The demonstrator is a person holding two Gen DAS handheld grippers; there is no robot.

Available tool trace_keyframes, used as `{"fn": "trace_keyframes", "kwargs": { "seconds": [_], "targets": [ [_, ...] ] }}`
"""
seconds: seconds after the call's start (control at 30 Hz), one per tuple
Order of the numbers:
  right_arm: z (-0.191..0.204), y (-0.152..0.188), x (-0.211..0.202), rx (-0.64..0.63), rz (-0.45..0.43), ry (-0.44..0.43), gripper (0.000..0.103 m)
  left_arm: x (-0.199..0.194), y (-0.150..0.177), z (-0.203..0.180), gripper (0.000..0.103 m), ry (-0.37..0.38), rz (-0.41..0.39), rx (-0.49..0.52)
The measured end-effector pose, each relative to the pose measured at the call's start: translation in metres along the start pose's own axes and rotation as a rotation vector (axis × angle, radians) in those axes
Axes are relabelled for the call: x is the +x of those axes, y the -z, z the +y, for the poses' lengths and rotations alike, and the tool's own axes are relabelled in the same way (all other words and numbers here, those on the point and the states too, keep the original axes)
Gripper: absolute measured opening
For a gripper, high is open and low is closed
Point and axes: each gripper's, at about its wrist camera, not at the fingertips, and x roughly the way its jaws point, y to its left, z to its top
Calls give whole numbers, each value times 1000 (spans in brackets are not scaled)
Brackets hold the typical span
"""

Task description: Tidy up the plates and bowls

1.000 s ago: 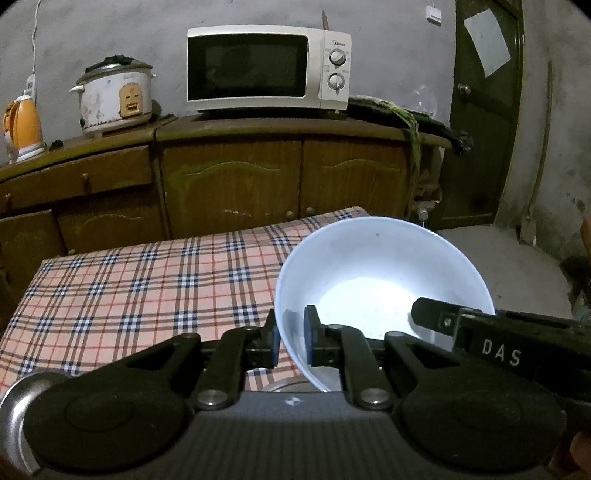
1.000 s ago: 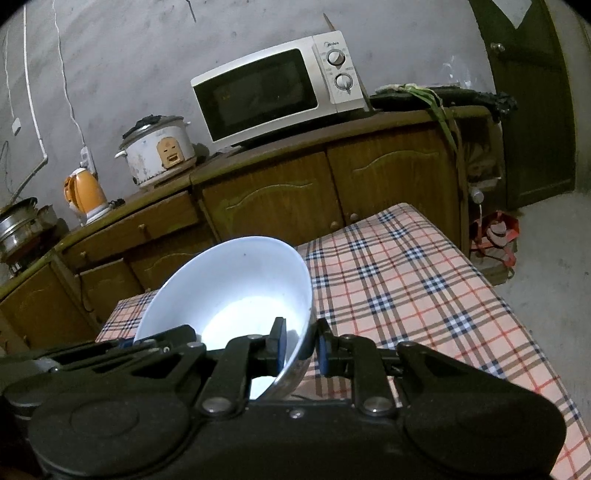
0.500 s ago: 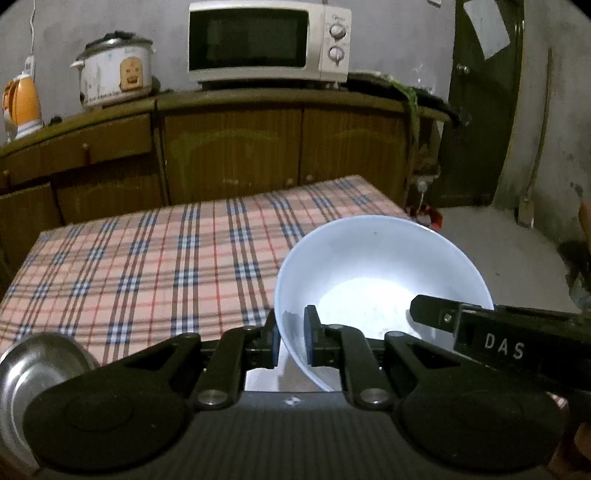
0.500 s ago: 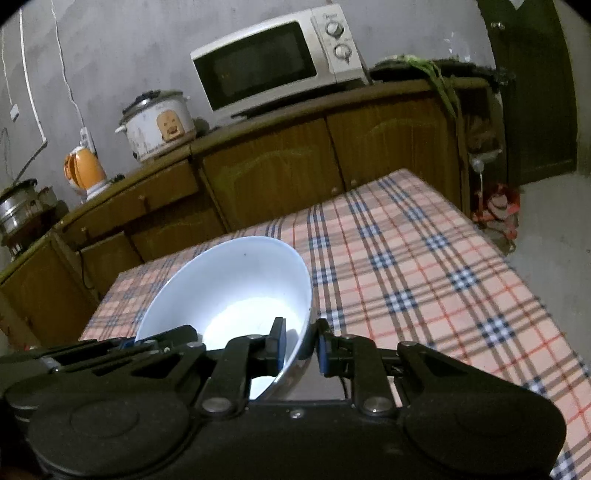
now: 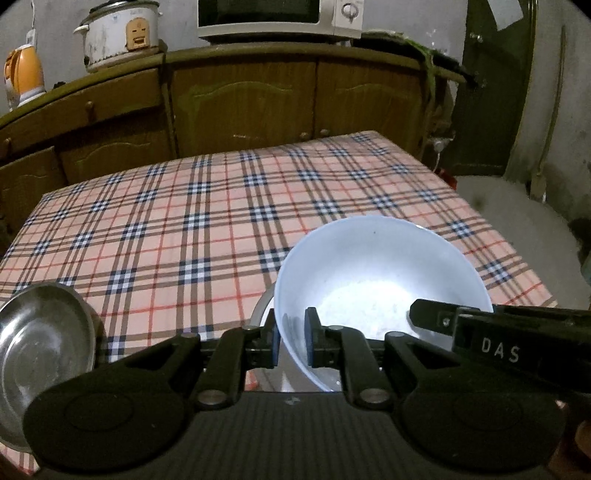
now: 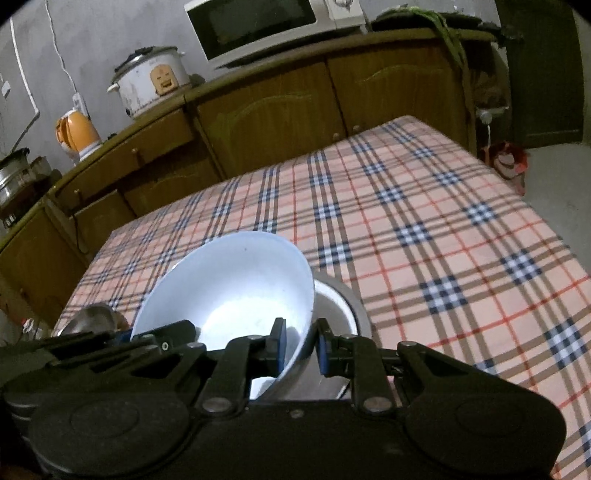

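While tilted downward, both grippers (image 5: 291, 341) on bowl (image 5: 376, 280)

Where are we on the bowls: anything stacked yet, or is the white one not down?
Nothing looks stacked yet. In hand: the white bowl, its rim clamped by the left gripper and the right gripper, tilted just above a metal bowl on the checked tablecloth. Left: set it down, then deal with the steel dish at the left edge.

Pale blue-white bowl (image 5: 380, 280) seen at lower centre, silver metal bowl (image 5: 40, 350) at lower left, tablecloth (image 5: 207, 229) checked in pink, navy, tan and red, black grippers along the bottom, brown cabinets (image 5: 240, 99) behind, orange kettle (image 5: 22, 75) at upper left, white microwave (image 6: 273, 26) at top.
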Motion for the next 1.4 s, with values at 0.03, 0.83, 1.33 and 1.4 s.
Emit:
{"fn": "trace_keyframes", "kwargs": {
  "seconds": [0.03, 0.83, 1.33, 1.4],
  "targets": [
    [0, 2, 2, -2, 4, 2, 23, 1, 1, 0, 14, -4, 3, 2],
    [1, 14, 28, -50, 78, 12, 25, 17, 14, -1, 16, -45, 16, 59],
    [9, 5, 10, -130, -27, 26, 60, 12, 14, 1, 26, -58, -5, 22],
    [7, 4, 6, -116, -41, 22, 65, 10, 13, 2, 31, -57, -9, 6]
  ]
}}
